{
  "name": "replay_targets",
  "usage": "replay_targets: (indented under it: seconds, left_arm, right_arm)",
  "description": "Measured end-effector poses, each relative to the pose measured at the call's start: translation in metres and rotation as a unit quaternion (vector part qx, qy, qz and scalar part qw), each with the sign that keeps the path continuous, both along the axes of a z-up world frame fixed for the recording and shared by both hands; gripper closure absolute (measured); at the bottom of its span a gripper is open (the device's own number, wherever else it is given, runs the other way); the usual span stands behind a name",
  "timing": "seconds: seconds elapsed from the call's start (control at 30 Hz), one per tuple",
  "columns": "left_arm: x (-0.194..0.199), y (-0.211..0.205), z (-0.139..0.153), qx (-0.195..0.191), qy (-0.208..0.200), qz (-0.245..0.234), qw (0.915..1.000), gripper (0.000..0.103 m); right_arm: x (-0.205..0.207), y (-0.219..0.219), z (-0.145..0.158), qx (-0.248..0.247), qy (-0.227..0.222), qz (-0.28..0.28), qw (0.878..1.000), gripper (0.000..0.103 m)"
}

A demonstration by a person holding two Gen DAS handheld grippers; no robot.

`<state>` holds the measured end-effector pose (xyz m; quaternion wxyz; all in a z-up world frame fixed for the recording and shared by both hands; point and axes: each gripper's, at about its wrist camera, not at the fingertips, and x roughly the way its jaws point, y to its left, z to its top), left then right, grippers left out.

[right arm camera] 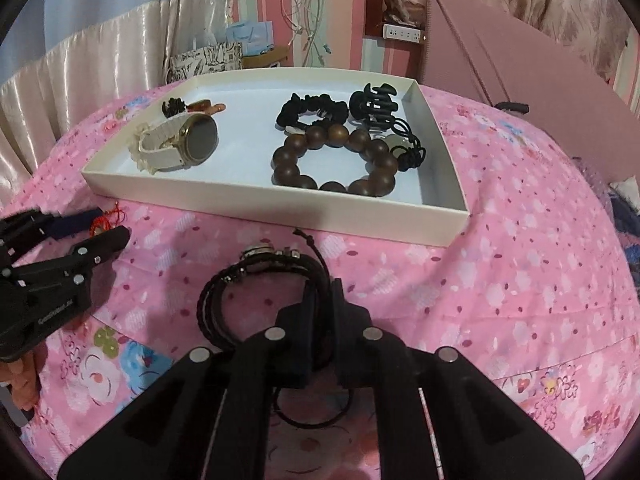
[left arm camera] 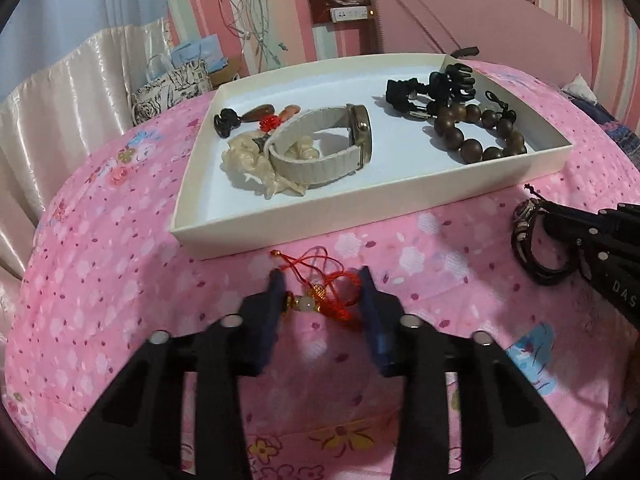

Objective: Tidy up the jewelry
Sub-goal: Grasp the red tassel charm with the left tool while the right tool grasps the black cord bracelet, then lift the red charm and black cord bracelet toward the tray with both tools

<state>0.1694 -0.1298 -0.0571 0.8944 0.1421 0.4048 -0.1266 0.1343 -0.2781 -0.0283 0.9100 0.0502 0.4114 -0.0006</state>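
Jaws of the left gripper (left arm camera: 323,285) flanked a red cord charm (left arm camera: 320,294) without pinching it; the right gripper (right arm camera: 322,292) clamped a black leather bracelet (right arm camera: 240,292).

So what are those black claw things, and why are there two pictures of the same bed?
Those claws are grabbers that a person holds, one in each hand. Each grabber has a little camera looking along its fingers, so you get two pictures: one from the left grabber, one from the right.

They sit over a pink flowery bedcover. On it is a white tray holding a white-strapped watch, a brown bead bracelet, a black scrunchie and a black claw clip.

The left gripper has a red string charm between its blue fingers; whether they pinch it yet, I cannot tell. The right gripper is pinched shut on a dark braided bracelet.
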Motion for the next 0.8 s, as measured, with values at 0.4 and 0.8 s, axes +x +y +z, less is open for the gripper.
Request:
replay_targets:
  seconds: [0.4, 0.8]
  left_arm:
    - [-0.020, 0.011, 0.018, -0.003, -0.077, 0.033, 0.9965, 0.096]
    - [-0.026, 0.014, 0.027, -0.004, -0.105, 0.049, 0.9933, 0.096]
  right_arm:
    - [-0.014, -0.023, 0.009, 0.055, -0.050, -0.033, 0.997, 0.096]
    - [-0.018, -0.012, 0.016, 0.029, -0.072, -0.022, 0.997, 0.096]
